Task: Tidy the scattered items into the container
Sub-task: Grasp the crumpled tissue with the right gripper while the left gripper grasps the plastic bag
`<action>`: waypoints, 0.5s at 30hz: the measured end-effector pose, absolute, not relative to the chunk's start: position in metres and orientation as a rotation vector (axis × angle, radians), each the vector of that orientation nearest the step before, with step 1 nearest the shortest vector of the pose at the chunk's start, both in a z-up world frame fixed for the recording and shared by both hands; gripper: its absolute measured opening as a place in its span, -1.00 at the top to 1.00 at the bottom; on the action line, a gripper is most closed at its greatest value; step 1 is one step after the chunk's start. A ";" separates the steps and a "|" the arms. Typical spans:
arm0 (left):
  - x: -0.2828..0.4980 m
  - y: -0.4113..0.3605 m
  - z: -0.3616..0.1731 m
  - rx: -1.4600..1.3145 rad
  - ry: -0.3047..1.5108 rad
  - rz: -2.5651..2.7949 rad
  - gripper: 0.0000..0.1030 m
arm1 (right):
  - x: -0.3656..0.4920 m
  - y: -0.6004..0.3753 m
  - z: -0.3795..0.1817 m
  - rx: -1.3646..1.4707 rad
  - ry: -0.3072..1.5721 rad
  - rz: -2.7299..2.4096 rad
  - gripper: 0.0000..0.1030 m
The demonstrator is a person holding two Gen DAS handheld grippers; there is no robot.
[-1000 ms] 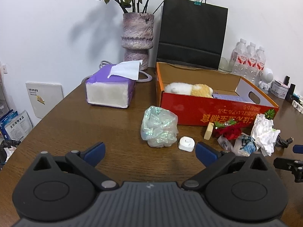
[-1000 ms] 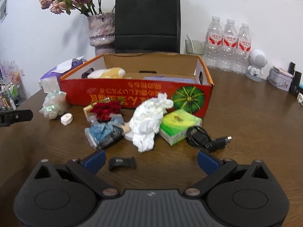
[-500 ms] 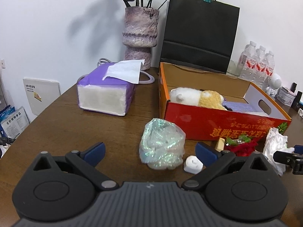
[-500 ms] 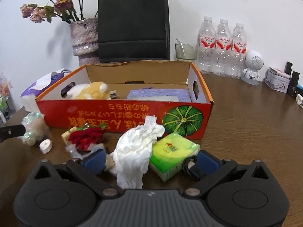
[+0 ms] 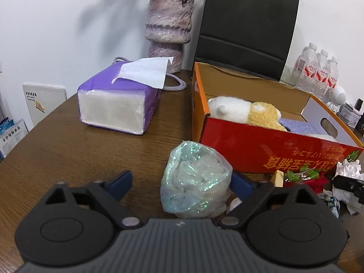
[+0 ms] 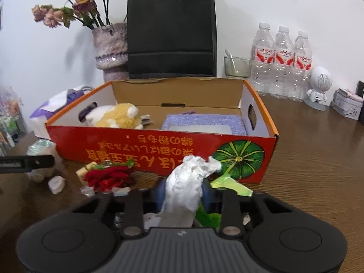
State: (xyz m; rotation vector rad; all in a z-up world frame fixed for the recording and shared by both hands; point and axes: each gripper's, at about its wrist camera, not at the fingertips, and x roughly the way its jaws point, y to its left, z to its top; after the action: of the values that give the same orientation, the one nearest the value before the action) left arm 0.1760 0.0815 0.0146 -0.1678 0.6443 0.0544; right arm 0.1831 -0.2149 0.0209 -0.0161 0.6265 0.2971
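The red cardboard box [image 5: 268, 152] [image 6: 163, 150] stands on the wooden table and holds a plush toy [image 6: 113, 117] and a purple cloth [image 6: 204, 121]. My left gripper [image 5: 182, 185] is open, its fingers on either side of an iridescent plastic bag [image 5: 195, 182] on the table. My right gripper [image 6: 183, 192] is shut on a crumpled white tissue [image 6: 188, 182] in front of the box. Beside it lie a red flower item [image 6: 109, 177], a green tissue pack [image 6: 229, 185], a small white piece [image 6: 55, 183] and a beige block [image 6: 83, 171].
A purple tissue pack [image 5: 118, 104], a vase [image 5: 169, 25] and a black paper bag [image 5: 245, 27] stand behind the box. Three water bottles [image 6: 282, 63], a glass [image 6: 236, 67] and a white figurine [image 6: 318, 86] stand at the back right.
Both grippers moved forward. The left now straddles the iridescent bag. The right closed on the white tissue.
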 end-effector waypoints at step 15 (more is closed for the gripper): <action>0.138 0.094 0.039 -0.211 0.554 0.048 0.07 | 0.160 -0.227 0.038 -0.012 0.554 0.302 0.51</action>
State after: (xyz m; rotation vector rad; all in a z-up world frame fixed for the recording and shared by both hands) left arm 0.1380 0.0942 0.0392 -0.2113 0.5538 0.0483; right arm 0.1602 -0.2273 0.0380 -0.0118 0.5539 0.3017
